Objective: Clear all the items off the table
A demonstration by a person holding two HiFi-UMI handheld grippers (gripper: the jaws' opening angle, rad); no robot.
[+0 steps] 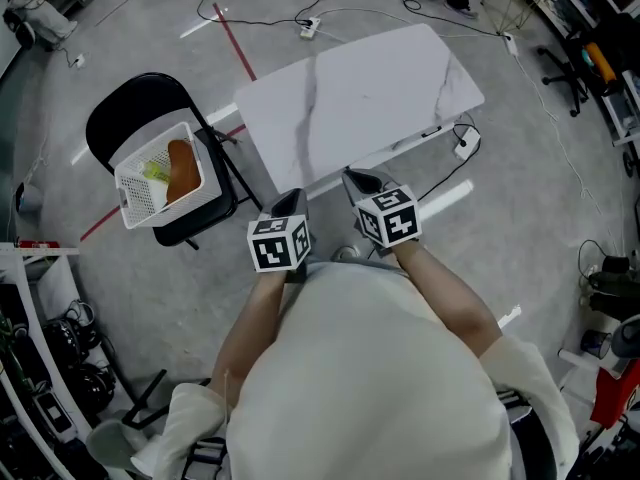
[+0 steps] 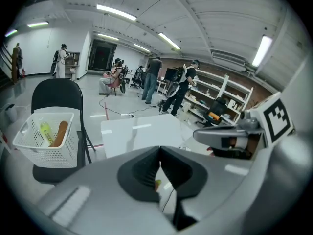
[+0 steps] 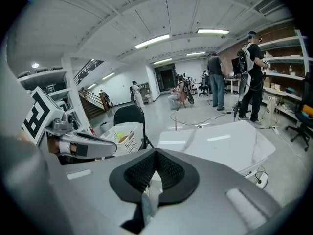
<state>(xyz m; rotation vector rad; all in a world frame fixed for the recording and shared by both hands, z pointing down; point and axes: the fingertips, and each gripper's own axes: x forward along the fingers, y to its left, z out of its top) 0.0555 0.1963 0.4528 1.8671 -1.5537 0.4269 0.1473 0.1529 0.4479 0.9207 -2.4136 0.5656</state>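
While left claw (image 1: 291,201) and right claw (image 1: 358,180) sit pinched shut, basket (image 1: 135,193) half hides orange item (image 1: 182,168), chair (image 1: 135,103) partly covered.

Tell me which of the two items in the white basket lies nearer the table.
The long orange-brown item. The smaller yellow-green item lies beyond it, farther from the table.

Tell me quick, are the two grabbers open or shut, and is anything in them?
Left gripper: shut, holding nothing.
Right gripper: shut, holding nothing.
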